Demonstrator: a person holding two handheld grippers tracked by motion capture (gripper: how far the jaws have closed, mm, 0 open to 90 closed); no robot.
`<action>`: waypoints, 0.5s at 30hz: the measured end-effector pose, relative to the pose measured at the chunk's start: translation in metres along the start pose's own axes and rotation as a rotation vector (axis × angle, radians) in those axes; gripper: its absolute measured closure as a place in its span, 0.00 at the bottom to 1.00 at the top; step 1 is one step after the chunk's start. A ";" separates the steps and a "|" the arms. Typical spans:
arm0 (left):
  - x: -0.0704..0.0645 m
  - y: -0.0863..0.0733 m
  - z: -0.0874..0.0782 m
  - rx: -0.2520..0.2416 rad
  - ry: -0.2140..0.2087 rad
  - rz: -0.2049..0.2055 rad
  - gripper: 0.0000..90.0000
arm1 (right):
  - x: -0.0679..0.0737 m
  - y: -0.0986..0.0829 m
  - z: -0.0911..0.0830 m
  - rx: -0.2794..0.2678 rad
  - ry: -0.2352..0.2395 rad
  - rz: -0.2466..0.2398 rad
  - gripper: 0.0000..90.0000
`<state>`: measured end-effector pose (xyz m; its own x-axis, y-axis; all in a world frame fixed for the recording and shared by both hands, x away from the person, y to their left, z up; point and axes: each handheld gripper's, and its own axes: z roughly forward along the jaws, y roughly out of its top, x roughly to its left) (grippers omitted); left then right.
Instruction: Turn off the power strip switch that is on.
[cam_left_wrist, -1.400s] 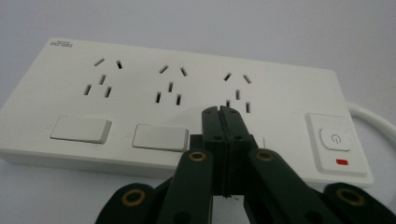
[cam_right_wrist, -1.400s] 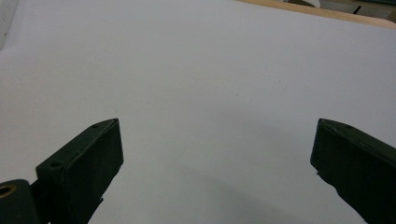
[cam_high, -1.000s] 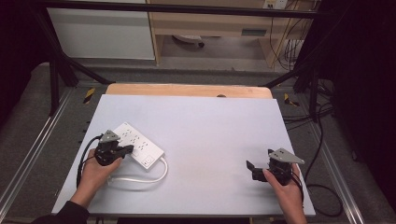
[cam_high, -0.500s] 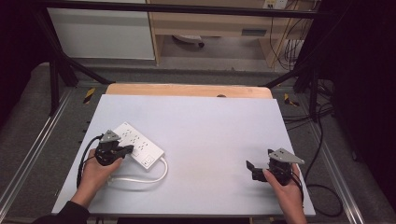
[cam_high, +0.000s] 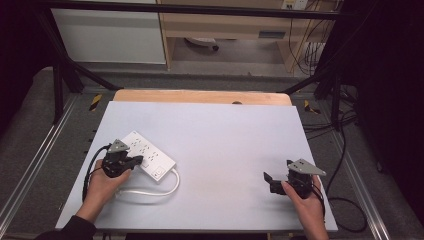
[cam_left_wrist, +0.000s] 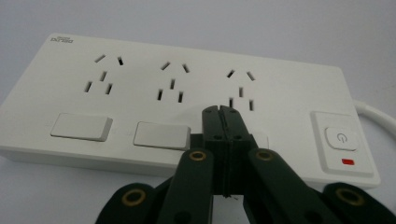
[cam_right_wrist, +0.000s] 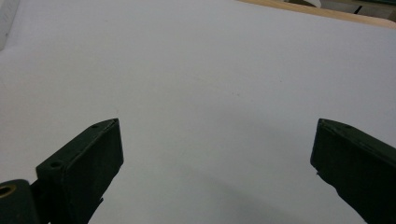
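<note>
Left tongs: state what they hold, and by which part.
Nothing. The left tongs are shut with nothing between them, tips over the power strip, at its third switch.

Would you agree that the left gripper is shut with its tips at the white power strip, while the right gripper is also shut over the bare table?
Not quite: the right gripper is open, its jaws standing wide apart over the bare table, as the right gripper view shows. The rest holds: the left gripper is shut, tips at the white power strip.
</note>
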<state>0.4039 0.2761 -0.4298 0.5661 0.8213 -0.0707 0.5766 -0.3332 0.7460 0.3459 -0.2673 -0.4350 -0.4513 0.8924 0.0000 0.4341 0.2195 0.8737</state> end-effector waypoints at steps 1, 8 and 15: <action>0.000 0.000 0.000 0.000 0.000 0.001 1.00 | 0.000 0.000 0.000 0.001 0.001 0.002 0.03; 0.000 0.000 0.000 -0.001 -0.003 0.000 1.00 | 0.000 0.000 0.000 0.002 0.002 0.003 0.03; 0.000 0.000 -0.001 -0.003 -0.007 0.002 1.00 | 0.000 0.000 0.000 0.000 0.002 0.000 0.03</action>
<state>0.4036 0.2765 -0.4294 0.5712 0.8175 -0.0733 0.5736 -0.3337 0.7481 0.3458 -0.2671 -0.4349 -0.4524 0.8918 0.0013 0.4345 0.2192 0.8736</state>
